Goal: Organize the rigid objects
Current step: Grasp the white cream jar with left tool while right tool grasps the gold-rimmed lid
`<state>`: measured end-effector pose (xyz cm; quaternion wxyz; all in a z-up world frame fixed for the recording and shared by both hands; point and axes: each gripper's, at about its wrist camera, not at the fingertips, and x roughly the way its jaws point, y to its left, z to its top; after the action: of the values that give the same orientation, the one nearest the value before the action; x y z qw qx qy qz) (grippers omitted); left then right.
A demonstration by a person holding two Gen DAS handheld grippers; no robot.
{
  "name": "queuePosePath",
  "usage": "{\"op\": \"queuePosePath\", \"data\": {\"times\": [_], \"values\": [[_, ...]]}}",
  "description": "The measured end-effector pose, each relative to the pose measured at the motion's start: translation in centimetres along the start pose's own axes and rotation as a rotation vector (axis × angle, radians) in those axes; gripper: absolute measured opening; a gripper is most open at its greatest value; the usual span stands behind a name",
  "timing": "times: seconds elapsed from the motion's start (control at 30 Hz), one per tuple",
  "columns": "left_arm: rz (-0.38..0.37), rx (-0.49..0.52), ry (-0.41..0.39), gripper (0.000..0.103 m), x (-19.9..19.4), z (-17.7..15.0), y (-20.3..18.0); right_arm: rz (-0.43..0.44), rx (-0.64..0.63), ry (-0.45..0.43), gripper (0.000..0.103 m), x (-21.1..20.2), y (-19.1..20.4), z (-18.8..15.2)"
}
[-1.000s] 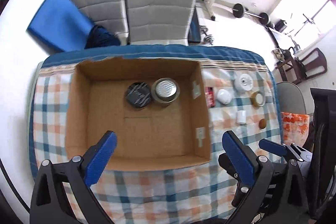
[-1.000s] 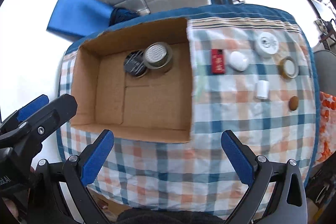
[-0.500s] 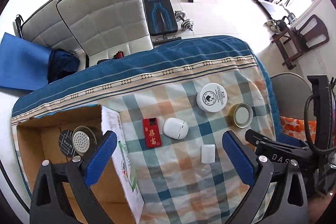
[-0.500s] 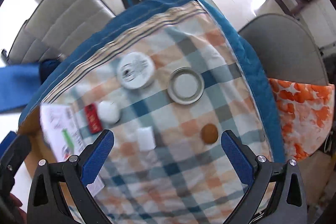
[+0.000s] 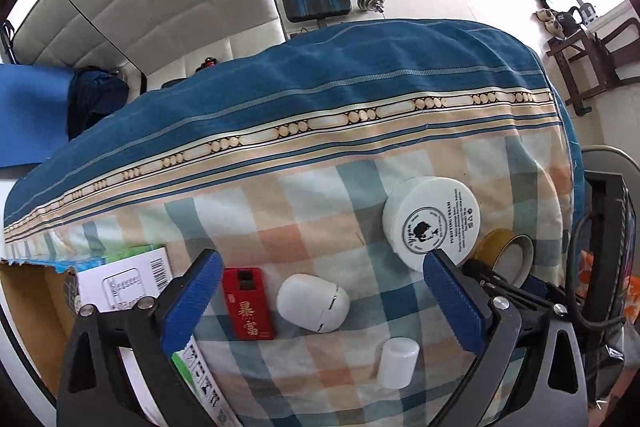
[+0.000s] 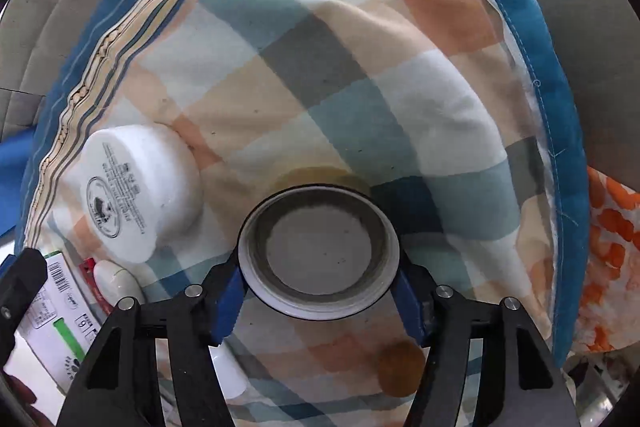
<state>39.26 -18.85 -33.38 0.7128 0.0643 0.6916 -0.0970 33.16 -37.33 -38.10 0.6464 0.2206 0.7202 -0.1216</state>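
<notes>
My right gripper [image 6: 320,301] points down over a yellow tape roll [image 6: 380,239] on the checked cloth. Its jaws are closing with the roll between them, and both blue pads touch its sides. In the left wrist view the same roll [image 5: 506,255] sits at the right, beside the white cream jar [image 5: 432,223]. My left gripper [image 5: 320,291] hangs open above a white earbud case [image 5: 313,302] and a red box [image 5: 249,303], holding nothing. A small white cylinder [image 5: 396,363] stands nearer. A brown round piece [image 6: 400,367] lies just below the right pad.
The cardboard box [image 5: 36,307] stands at the left edge of the cloth, its printed flap under my left finger. The cream jar [image 6: 136,191] is left of the tape roll. The cloth's blue border falls off to the right, above an orange patterned bag [image 6: 612,267].
Both grippers moved right from the cardboard box and sank toward the cloth. The right jaws went from wide open to closing on the tape roll. The left jaws stayed open.
</notes>
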Motion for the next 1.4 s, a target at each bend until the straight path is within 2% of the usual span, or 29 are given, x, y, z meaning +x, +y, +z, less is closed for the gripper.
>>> {"op": "queuePosePath", "data": {"times": [0.2, 0.3, 0.4, 0.47, 0.57, 0.63, 0.73, 0.8, 0.87, 0.97, 1.03, 1.13, 1.2, 1.4], "values": [[-0.125, 0.002, 0.060, 0.103, 2.0, 1.6, -2.6, -0.071, -0.020, -0.018, 0.067, -2.3, -3.4, 1.3], [-0.130, 0.032, 0.117, 0.103, 3.9, 2.4, -4.7, -0.081, -0.007, -0.008, 0.067, -2.5, -4.8, 2.2], [-0.098, 0.076, 0.147, 0.101, 5.9, 3.0, -6.4, -0.081, -0.001, 0.010, 0.067, -2.1, -5.5, 2.9], [-0.089, 0.101, 0.148, 0.068, 6.5, 3.4, -7.0, -0.084, -0.002, 0.015, 0.067, -1.9, -5.4, 3.4], [-0.065, 0.131, 0.133, 0.068, 6.2, 3.0, -7.2, -0.078, -0.034, 0.041, 0.067, -1.6, -5.1, 3.2], [-0.024, 0.149, 0.125, 0.067, 5.7, 1.7, -6.9, -0.053, -0.074, 0.076, 0.067, -0.9, -4.3, 1.8], [0.005, 0.173, 0.151, 0.068, 6.2, -0.4, -6.3, -0.070, -0.125, 0.079, 0.067, -0.3, -3.5, 1.0], [-0.006, 0.150, 0.175, 0.069, 7.1, -0.9, -5.6, -0.088, -0.121, 0.071, 0.067, 0.1, -3.4, 1.2], [-0.019, 0.140, 0.165, 0.073, 6.9, -0.9, -5.5, -0.086, -0.101, 0.072, 0.068, 0.1, -3.6, 1.5], [-0.002, 0.144, 0.175, 0.073, 7.1, -0.6, -5.8, -0.081, -0.076, 0.082, 0.069, 0.1, -3.7, 2.2], [0.020, 0.161, 0.169, 0.073, 7.0, -0.5, -6.4, -0.065, -0.053, 0.086, 0.074, 0.7, -3.9, 3.2], [0.033, 0.166, 0.148, 0.067, 6.4, -0.3, -7.2, -0.066, -0.027, 0.081, 0.073, 0.7, -4.2, 4.0], [0.027, 0.165, 0.149, 0.067, 6.0, -0.9, -7.3, -0.088, -0.034, 0.074, 0.067, 0.5, -4.2, 4.2], [0.007, 0.168, 0.126, 0.067, 3.5, -1.9, -6.2, -0.088, -0.065, 0.048, 0.067, -1.2, -4.4, 3.2]]}}
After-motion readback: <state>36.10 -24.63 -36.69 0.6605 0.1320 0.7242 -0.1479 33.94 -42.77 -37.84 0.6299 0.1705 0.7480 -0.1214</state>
